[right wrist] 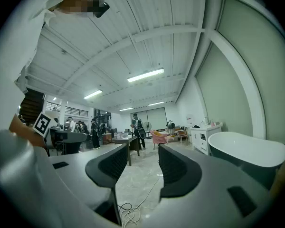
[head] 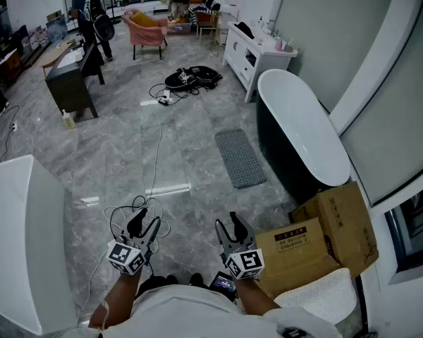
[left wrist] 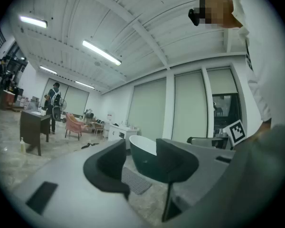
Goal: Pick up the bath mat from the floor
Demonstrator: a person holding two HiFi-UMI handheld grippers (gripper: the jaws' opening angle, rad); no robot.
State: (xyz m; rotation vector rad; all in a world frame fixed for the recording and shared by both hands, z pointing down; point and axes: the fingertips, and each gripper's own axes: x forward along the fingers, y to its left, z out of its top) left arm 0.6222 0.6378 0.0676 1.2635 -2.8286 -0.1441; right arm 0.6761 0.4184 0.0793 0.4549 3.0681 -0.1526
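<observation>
both tools are close to my body, held low over the floor. the left gripper (head: 145, 221) has its jaws apart with nothing between them. the right gripper (head: 230, 225) is the same, wide and empty. nothing is picked up yet, so i think the step now is to get over to the mat.

right by my feet, thin cables (head: 137, 208) lie in loops on the floor (head: 127, 153). i would step around them so i do not trip or drag them. close on my right sits a cardboard box (head: 317, 241), and i should keep the right gripper clear of its corner as i go.

the bath mat (head: 240, 158) is well ahead of me. it lies flat on the floor just beside the long side of the bathtub (head: 302, 129), toward the right edge of the floor. it is grey and bumpy and looks soft, so i guess it will bend and hang when lifted. a good way is to come to its near short edge, go down low, and bite that edge with one gripper near each corner. i should close the jaws only when the edge is well in between them. since the mat lies flat, getting a jaw under it may be the hard bit.

far off there is a black heap (head: 194, 77) on the floor, a desk (head: 74, 82) and a person (head: 92, 13). none of them are in my way.
</observation>
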